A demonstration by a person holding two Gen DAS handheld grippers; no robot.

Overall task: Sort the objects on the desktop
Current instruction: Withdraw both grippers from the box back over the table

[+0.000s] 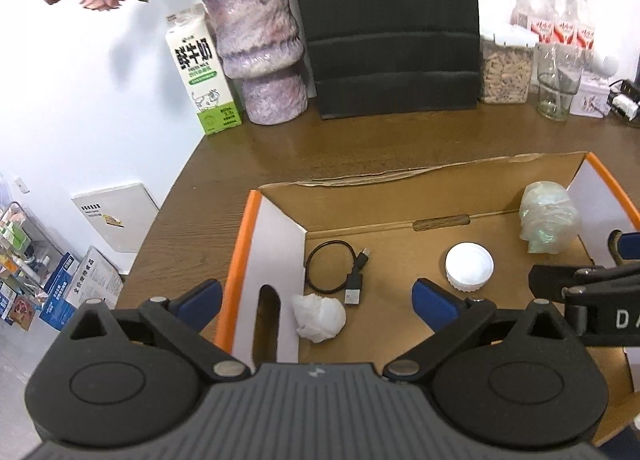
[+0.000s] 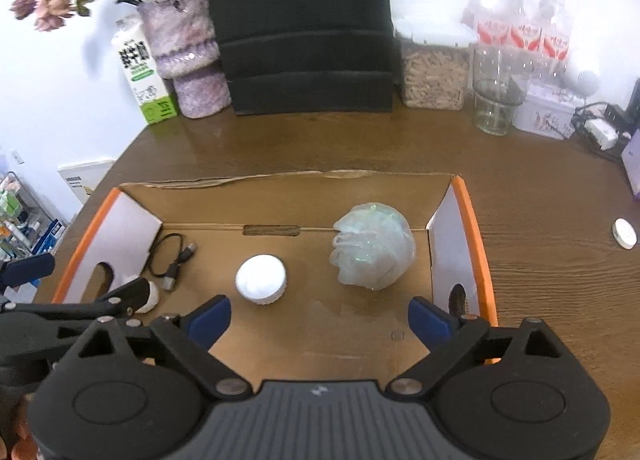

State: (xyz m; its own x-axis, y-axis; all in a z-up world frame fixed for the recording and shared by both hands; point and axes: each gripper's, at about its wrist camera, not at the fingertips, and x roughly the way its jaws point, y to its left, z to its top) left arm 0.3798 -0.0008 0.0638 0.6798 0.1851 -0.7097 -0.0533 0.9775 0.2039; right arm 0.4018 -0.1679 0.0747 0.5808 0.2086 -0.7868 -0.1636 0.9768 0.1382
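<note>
An open cardboard box [image 1: 440,175] [image 2: 280,179] with orange edges lies on the brown table. Inside it are a coiled black USB cable [image 1: 340,268] [image 2: 172,256], a crumpled white tissue [image 1: 318,316] [image 2: 150,298], a white round lid [image 1: 469,267] [image 2: 261,279] and a wad of clear plastic wrap [image 1: 550,221] [image 2: 372,246]. My left gripper [image 1: 318,300] hangs open above the tissue, with nothing between its blue pads. My right gripper [image 2: 320,318] is open over the box floor, just short of the lid and the plastic wad, and holds nothing.
Along the back wall stand a milk carton [image 1: 204,71], a purple vase [image 1: 262,55] with wilted roses, a black bag [image 1: 388,27], a jar of pellets [image 1: 506,67], a glass cup [image 1: 558,83] and water bottles [image 2: 520,27]. A small white disc [image 2: 624,233] lies on the table right of the box.
</note>
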